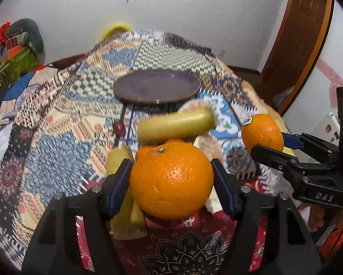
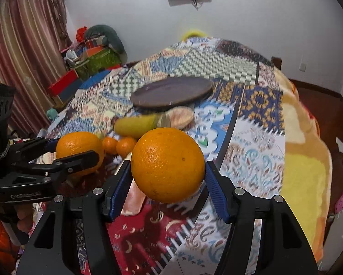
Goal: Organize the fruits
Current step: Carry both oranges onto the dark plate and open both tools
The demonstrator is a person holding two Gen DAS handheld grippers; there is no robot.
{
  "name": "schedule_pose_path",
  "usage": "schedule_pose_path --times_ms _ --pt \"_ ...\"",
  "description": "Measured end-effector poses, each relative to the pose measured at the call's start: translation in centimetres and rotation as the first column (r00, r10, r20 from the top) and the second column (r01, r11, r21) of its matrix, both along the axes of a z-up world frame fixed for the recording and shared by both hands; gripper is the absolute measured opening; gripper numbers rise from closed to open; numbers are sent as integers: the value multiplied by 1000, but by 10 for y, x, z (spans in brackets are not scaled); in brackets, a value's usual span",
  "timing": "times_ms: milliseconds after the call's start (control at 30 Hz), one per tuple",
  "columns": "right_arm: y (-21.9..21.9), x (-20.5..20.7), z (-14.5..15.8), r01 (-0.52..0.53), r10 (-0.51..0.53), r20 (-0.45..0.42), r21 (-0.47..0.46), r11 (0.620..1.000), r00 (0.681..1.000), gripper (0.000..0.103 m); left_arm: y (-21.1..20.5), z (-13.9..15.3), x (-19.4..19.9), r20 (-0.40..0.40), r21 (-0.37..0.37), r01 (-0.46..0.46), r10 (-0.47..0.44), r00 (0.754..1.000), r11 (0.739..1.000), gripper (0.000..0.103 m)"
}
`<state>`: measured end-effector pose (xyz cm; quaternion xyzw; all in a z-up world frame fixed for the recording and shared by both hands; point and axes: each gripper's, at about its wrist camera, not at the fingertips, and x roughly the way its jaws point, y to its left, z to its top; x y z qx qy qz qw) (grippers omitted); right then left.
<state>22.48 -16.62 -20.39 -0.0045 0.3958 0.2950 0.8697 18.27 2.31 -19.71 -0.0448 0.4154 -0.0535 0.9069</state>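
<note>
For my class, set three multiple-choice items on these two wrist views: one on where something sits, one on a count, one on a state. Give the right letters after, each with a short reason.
1. Where is the dark plate?
A. On the patterned cloth, beyond the fruit pile
B. Held in the left gripper
C. On the floor

2. How many large oranges are held in grippers?
A. None
B. Two
C. Four

3. What is the state of the plate?
A. Piled with fruit
B. Turned over
C. Bare, with nothing on it

Answers:
1 A: the plate lies on the cloth behind the yellow fruit.
2 B: the left gripper clamps one orange, and the right gripper clamps another orange.
3 C: its top shows no fruit in either view.
</note>
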Motion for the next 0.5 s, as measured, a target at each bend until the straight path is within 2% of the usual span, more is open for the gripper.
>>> schedule_pose_path --times_ms 300,500 --pt "-3 20 39 33 -38 122 40 999 992 60 12 46 14 125 4 -28 27 992 1000 68" --pt "1 36 55 40 -50 186 58 998 981 60 25 65 32 178 -7 -62 62 982 998 68"
